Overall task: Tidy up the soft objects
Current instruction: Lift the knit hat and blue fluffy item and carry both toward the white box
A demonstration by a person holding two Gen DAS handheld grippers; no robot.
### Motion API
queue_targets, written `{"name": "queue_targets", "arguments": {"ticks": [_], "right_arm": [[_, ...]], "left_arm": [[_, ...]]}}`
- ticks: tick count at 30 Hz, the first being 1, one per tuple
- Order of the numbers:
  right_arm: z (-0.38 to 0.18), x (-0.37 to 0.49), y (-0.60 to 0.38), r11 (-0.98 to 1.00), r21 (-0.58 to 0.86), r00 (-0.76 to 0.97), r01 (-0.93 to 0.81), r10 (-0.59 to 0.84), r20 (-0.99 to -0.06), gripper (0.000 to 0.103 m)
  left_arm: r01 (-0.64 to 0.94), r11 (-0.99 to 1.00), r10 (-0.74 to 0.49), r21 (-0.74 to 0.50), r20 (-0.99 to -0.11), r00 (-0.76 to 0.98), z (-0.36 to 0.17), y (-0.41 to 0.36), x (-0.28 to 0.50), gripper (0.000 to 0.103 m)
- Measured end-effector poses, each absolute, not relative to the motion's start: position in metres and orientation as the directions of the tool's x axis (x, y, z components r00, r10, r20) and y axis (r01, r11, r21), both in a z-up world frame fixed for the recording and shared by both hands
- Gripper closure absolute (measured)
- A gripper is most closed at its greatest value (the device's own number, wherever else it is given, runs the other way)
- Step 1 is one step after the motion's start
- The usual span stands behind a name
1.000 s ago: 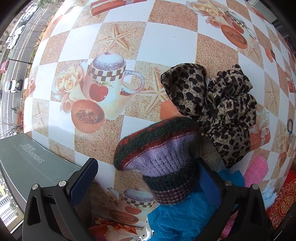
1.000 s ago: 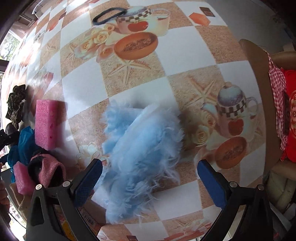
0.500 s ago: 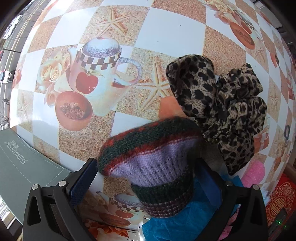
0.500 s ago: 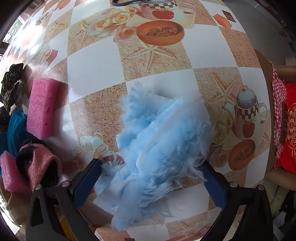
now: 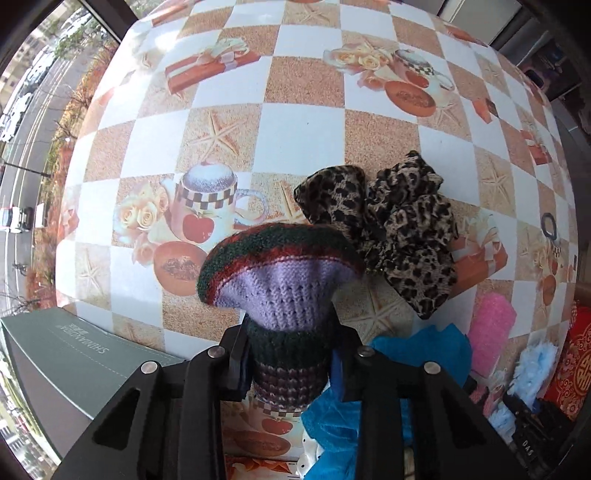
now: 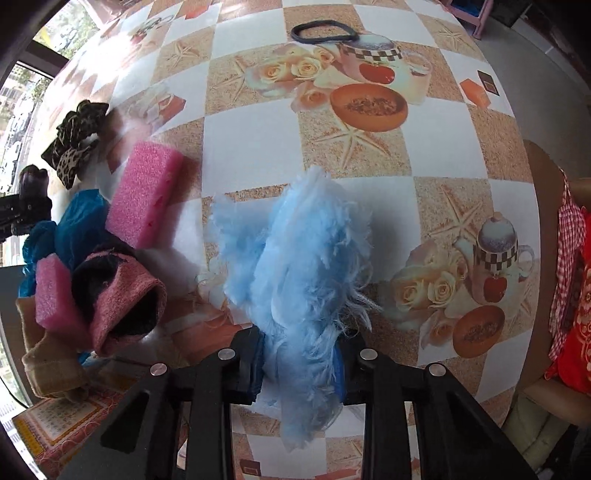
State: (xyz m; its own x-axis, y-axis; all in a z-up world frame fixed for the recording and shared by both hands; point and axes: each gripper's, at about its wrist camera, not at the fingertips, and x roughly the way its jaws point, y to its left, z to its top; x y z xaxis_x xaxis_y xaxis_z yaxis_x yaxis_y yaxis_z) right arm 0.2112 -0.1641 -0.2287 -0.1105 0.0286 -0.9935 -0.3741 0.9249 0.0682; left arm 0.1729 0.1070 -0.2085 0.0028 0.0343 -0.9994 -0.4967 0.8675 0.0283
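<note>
Now clamped between the jaws of the left hand-held gripper (image 5: 291, 363): a knitted hat (image 5: 280, 280), gripped at its dark ribbed band, the lilac body and red-green brim flaring forward past the fingertips and raised over the checkered worktop (image 5: 303, 125). Just beyond the brim, lying on the worktop, a leopard-print scarf (image 5: 391, 225); to the right of the gripper, a crumpled blue cloth (image 5: 424, 354) and a pink sponge (image 5: 491, 332). Likewise squeezed in the right hand-held gripper (image 6: 299, 365): a fluffy light-blue fabric (image 6: 299, 258), pinched low between the blue pads, its tufts spilling forward and upward in front of the fingers. Off to the left of that gripper, heaped near the worktop edge, a pink knit sock (image 6: 122, 299), a second pink sponge (image 6: 51, 295). Farther off, well apart, a black hair band (image 6: 323, 31).
</note>
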Motion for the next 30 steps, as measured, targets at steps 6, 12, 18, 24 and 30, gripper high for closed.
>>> {"name": "queue_targets", "arguments": {"ticks": [6, 12, 18, 24, 30], "right_arm": [[-0.214, 0.204, -0.171, 0.936, 0.123, -0.095, -0.329, 0.097, -0.991, 0.073], [-0.197, 0.194, -0.178, 0.941, 0.149, -0.076, -0.303, 0.132, -0.988, 0.073], [-0.173, 0.189, -0.192, 0.95, 0.163, -0.046, -0.266, 0.156, -0.987, 0.073], [-0.141, 0.196, -0.216, 0.959, 0.162, -0.015, -0.232, 0.163, -0.986, 0.073], [-0.125, 0.18, -0.24, 0.969, 0.149, -0.004, -0.199, 0.151, -0.989, 0.073]], "left_arm": [[-0.433, 0.901, 0.037, 0.006, -0.997, 0.064, -0.18, 0.088, 0.169, 0.069], [-0.291, 0.955, -0.012, -0.057, -0.988, 0.152, -0.133, 0.054, 0.196, 0.068], [-0.156, 0.981, -0.084, -0.117, -0.976, 0.201, -0.081, 0.01, 0.201, 0.068], [0.006, 0.989, -0.144, -0.147, -0.959, 0.245, -0.041, -0.045, 0.178, 0.068], [0.149, 0.97, -0.223, -0.19, -0.944, 0.245, -0.026, -0.088, 0.153, 0.068]]}}
